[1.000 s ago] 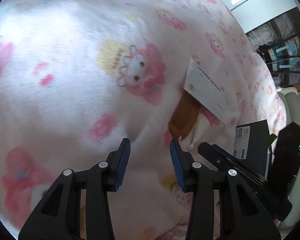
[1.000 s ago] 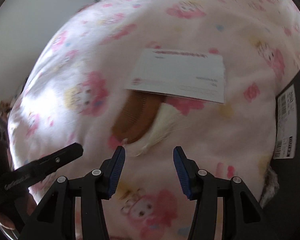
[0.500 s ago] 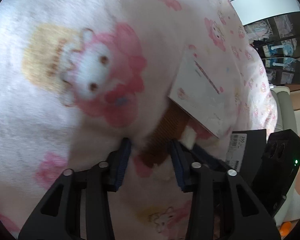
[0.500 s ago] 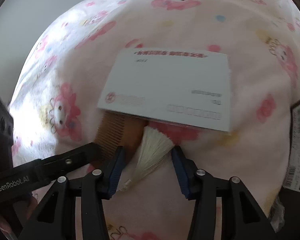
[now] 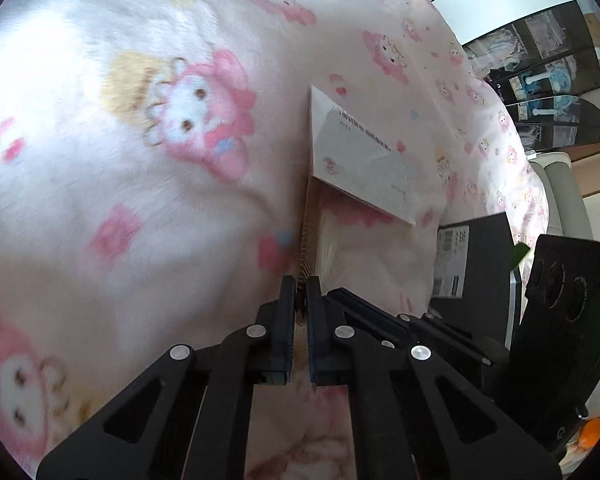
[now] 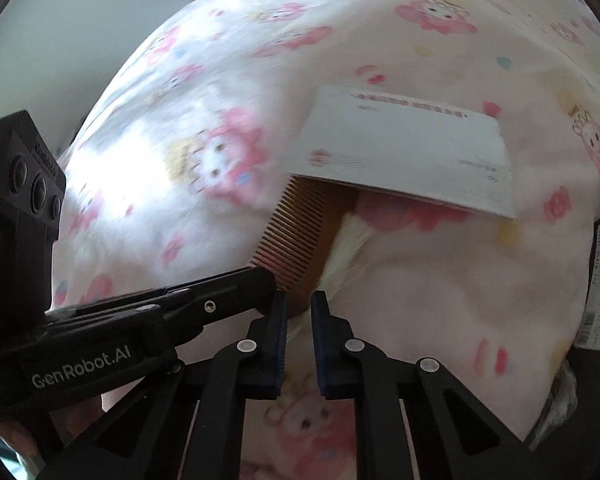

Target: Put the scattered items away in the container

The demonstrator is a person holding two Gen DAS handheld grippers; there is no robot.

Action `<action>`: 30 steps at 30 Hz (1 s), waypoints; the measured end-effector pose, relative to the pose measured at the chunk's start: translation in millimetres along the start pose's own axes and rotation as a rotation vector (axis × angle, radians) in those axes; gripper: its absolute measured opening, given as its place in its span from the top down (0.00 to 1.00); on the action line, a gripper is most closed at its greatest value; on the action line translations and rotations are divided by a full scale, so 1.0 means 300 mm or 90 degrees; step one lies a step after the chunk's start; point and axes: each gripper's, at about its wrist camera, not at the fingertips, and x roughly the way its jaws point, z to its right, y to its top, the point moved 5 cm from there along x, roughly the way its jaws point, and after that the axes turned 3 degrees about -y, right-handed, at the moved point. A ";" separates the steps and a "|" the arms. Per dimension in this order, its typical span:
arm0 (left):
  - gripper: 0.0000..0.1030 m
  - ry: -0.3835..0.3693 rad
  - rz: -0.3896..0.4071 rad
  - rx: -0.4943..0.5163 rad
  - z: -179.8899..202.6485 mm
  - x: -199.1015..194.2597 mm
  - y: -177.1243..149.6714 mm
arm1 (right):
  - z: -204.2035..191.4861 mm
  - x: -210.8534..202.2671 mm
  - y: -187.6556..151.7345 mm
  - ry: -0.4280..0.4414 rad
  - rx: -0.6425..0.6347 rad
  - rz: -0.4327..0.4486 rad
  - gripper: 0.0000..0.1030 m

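- My left gripper [image 5: 300, 286]: jaws clenched on the brown fine-toothed comb [image 6: 300, 228].
- My right gripper [image 6: 300, 304]: jaws closing around the comb's pale tassel [image 6: 346, 252].
- Flat white envelope [image 6: 404, 152] overlaps the comb on the fleecy pink blanket [image 6: 460, 280].

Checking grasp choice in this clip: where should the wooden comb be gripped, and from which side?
Grip the comb at its exposed near end, beside the tassel, coming from the side away from the envelope. Its far end is tucked under the envelope, and it is thin and flat, so fingers are best closed across its faces.

Envelope [image 6: 408, 156], comb [image 6: 300, 232] on blanket [image 6: 440, 280]
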 end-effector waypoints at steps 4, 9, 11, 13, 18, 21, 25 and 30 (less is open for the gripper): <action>0.98 -0.011 0.018 -0.031 -0.043 -0.077 -0.030 | -0.088 -0.044 -0.049 0.031 -0.033 -0.014 0.89; 0.93 -0.042 0.014 -0.048 -0.076 -0.093 -0.068 | -0.153 -0.099 -0.087 0.066 -0.054 0.005 0.89; 0.88 -0.014 0.018 -0.044 -0.089 -0.089 -0.076 | -0.117 -0.114 -0.086 0.044 -0.035 0.015 0.89; 0.82 -0.015 -0.002 -0.055 -0.094 -0.050 -0.081 | -0.068 -0.096 -0.071 0.011 -0.002 0.019 0.89; 0.66 -0.004 -0.047 -0.076 -0.118 0.063 -0.068 | 0.018 -0.066 -0.050 -0.027 0.029 0.013 0.89; 0.92 -0.006 -0.049 -0.069 -0.106 0.097 -0.057 | 0.031 -0.026 -0.054 -0.031 0.037 0.001 0.89; 1.00 -0.013 -0.031 -0.082 -0.110 0.098 -0.056 | 0.028 -0.005 -0.041 -0.035 0.032 0.006 0.89; 1.00 -0.032 -0.023 -0.093 -0.134 0.050 -0.027 | 0.038 -0.003 0.018 -0.015 0.049 0.026 0.88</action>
